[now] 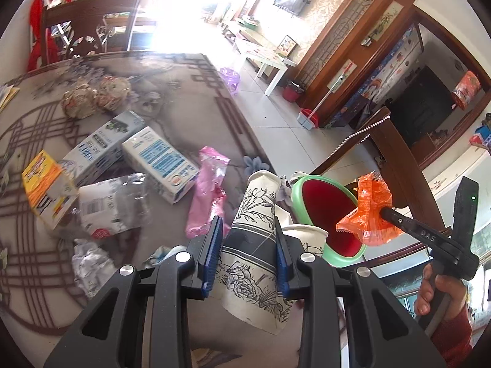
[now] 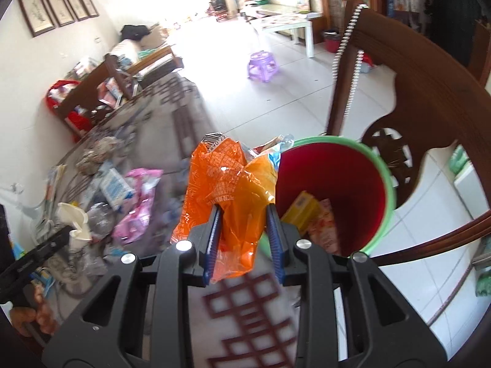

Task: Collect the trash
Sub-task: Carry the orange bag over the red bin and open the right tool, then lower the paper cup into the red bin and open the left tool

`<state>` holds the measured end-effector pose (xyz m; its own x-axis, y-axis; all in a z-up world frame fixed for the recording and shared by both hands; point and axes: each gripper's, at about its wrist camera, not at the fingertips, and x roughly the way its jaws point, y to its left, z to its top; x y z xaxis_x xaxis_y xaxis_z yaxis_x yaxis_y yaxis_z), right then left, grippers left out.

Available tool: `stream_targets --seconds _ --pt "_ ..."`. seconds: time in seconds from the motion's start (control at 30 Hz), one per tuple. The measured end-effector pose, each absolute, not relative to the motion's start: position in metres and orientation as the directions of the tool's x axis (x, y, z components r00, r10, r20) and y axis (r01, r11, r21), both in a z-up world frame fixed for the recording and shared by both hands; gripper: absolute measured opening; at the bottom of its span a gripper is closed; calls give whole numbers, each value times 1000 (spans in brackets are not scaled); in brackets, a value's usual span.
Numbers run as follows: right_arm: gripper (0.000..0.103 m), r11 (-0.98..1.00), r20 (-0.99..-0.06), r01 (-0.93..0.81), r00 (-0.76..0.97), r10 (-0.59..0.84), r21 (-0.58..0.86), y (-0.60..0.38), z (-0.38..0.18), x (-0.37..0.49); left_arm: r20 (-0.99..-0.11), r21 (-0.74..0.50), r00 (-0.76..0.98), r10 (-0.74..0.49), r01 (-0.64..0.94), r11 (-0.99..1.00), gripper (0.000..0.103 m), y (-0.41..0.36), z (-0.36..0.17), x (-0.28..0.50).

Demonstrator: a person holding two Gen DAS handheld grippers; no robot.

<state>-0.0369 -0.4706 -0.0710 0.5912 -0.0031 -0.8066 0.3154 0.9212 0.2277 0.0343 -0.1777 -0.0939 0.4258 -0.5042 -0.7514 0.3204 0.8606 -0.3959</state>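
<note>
Orange crinkly wrapper (image 2: 227,190) clamped in right claw (image 2: 244,239), pads pinching its lower half, top flaring loose above the fingers. Held just beside rim of red bin w/ green lip (image 2: 388,184), not yet over the opening. Same wrapper seen from left wrist view hanging at the claw tip, right by the bin rim. Paper cup w/ black flower print (image 1: 254,236), crushed, gripped across its middle by left claw (image 1: 248,245), blue pads pressing both sides; mouth of cup pointing away, base toward camera. Cup near the bin too, approx a bit short of it.

Progress, judged: partly done. Already in bin: yellow box (image 2: 302,207) plus a patterned packet beside it. Two pieces in hand, drop pending. Left on tabletop (image 1: 184,101): pink plastic bag (image 1: 205,190), two blue-white cartons (image 1: 159,162), yellow-orange box (image 1: 46,190), clear crumpled plastic (image 1: 113,205), white crumpled paper (image 1: 89,263), two brownish paper wads (image 1: 92,96). So well over half still to go.

Pose: both claws angled steeply down-forward. Right hand (image 1: 435,294) visible low at right edge, red sleeve, wrapped round the handle, claw reaching up-left toward bin. Left hand seen in right view at lower left, blurred, fingers round its handle. Bin at tabletop corner, next to wooden chair back (image 2: 414,70).
</note>
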Motion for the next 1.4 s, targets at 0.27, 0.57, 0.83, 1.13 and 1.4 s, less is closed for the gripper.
stream_targets --seconds 0.27,0.57,0.83,1.13,1.4 --pt "31 904 -818 392 568 -92 170 -530 -87 -27 -752 -391 384 -535 393 832 29 -236 -92 44" --pt "51 873 -818 447 565 -109 193 -560 -90 -41 -744 -375 320 -586 526 764 29 -319 -91 53" --pt "54 829 -810 511 571 -132 226 -579 -83 -75 -751 -381 242 -614 600 703 29 -381 -100 66" --pt "56 804 -816 554 554 -164 214 -584 -83 -94 -747 -343 225 -626 676 652 36 -431 -97 67" --pt "56 817 -822 546 542 -173 188 -566 -83 -99 -715 -304 305 -629 674 673 63 -405 -75 55"
